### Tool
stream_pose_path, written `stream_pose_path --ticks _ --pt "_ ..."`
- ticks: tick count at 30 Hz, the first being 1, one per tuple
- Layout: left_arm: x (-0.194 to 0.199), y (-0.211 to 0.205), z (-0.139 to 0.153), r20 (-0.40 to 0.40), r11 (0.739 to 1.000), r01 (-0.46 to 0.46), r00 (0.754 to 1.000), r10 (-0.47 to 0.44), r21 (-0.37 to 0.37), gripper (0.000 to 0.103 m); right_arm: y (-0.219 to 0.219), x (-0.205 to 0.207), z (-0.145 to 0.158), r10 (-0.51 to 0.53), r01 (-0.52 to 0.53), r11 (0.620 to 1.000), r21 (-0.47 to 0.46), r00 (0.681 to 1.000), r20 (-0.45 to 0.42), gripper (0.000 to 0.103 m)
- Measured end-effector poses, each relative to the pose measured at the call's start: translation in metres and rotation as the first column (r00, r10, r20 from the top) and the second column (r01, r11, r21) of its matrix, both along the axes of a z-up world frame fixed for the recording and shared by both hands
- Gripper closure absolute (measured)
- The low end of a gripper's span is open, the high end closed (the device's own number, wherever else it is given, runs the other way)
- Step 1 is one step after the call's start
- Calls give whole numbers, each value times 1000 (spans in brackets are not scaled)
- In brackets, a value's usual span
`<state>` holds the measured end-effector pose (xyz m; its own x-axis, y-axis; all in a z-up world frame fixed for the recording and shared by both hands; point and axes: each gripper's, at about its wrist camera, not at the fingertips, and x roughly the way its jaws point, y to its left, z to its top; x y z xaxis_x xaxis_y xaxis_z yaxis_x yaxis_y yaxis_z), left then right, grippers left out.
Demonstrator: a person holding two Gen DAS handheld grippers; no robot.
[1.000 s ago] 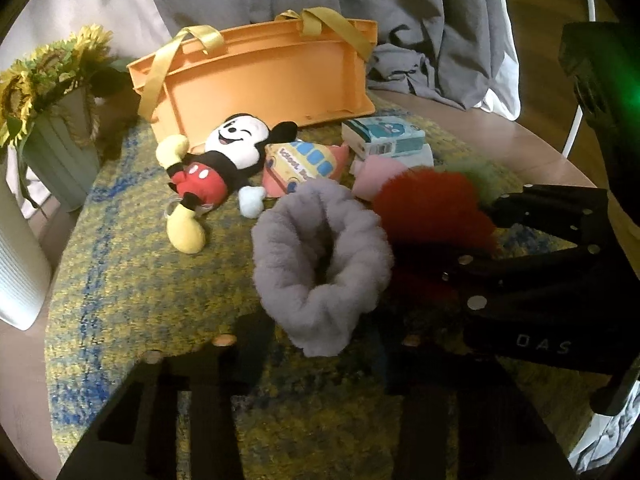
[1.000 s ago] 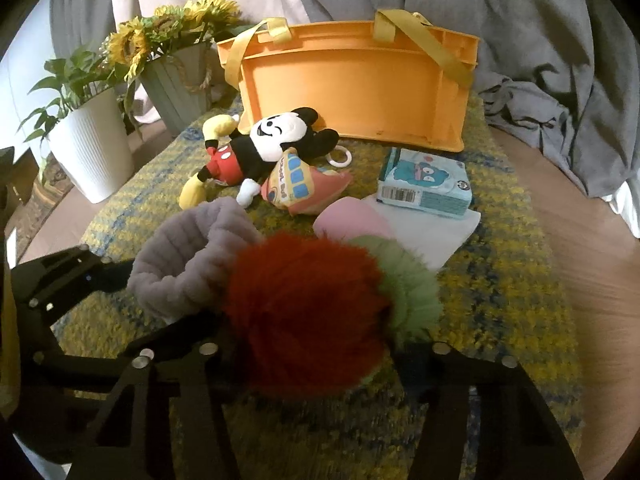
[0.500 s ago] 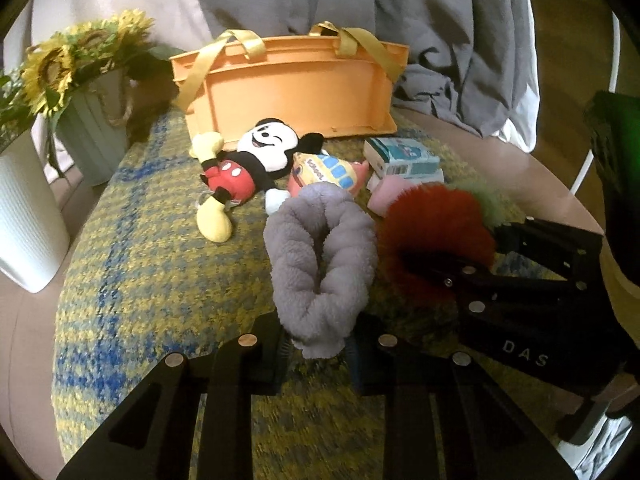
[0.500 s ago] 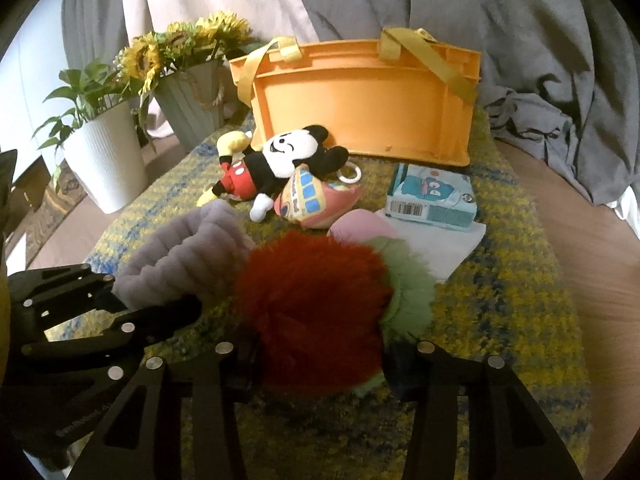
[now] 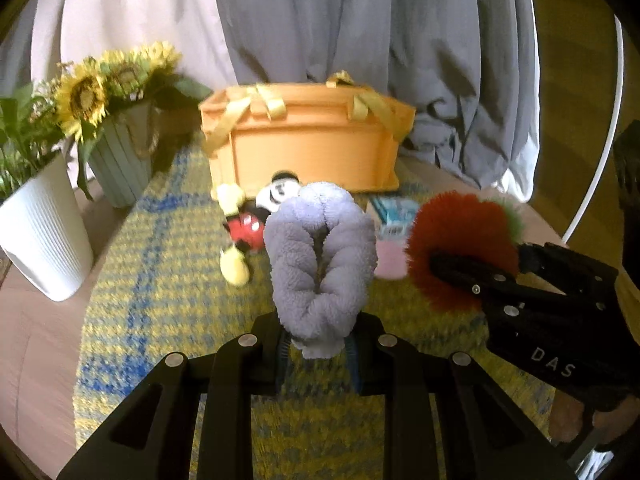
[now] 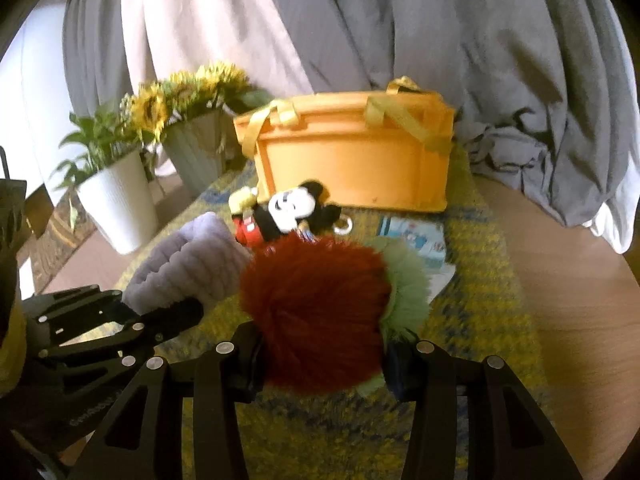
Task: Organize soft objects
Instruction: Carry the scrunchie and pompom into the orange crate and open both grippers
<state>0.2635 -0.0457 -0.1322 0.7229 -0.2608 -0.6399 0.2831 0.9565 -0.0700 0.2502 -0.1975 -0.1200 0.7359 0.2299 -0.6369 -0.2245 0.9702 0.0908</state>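
My left gripper (image 5: 318, 350) is shut on a fluffy lavender headband (image 5: 320, 264), whose loop hangs squeezed above the cloth. The same headband (image 6: 192, 264) shows at the left of the right wrist view. My right gripper (image 6: 324, 356) is shut on a red and green furry pompom (image 6: 320, 308), which also appears as the pompom (image 5: 460, 244) at the right of the left wrist view. An orange basket (image 5: 312, 148) with yellow straps stands at the back, seen too as the basket (image 6: 360, 160). A mouse plush (image 6: 284, 216) lies in front of it.
A yellow and blue woven cloth (image 5: 160, 288) covers the round wooden table (image 6: 572, 280). A white ribbed pot (image 5: 40, 232) and a sunflower vase (image 5: 120, 160) stand at the left. A teal box (image 6: 416, 236) and a pink soft item (image 5: 390, 258) lie near the basket. Grey fabric hangs behind.
The left jaws closed on the headband, squeezing its loop narrow. Both grippers rose off the cloth with the headband and pompom, and the views tilted up toward the basket.
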Motion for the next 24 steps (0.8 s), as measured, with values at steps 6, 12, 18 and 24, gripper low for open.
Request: stream_pose_path --ticks 6,12,18,24 --pt "0 4 24 57 1000 -11 998 13 -27 79 1 -3 26 -9 8 1000 7 998 58 56" --pt "3 7 48 118 999 -14 993 19 -47 79 3 -1 51 -24 22 1000 22 993 117 56" --pt "8 8 70 183 999 -2 983 11 -49 79 6 3 71 -44 38 999 35 984 173 56" --pt "19 11 89 235 998 9 972 5 -57 79 7 11 87 -64 55 997 45 974 220 56"
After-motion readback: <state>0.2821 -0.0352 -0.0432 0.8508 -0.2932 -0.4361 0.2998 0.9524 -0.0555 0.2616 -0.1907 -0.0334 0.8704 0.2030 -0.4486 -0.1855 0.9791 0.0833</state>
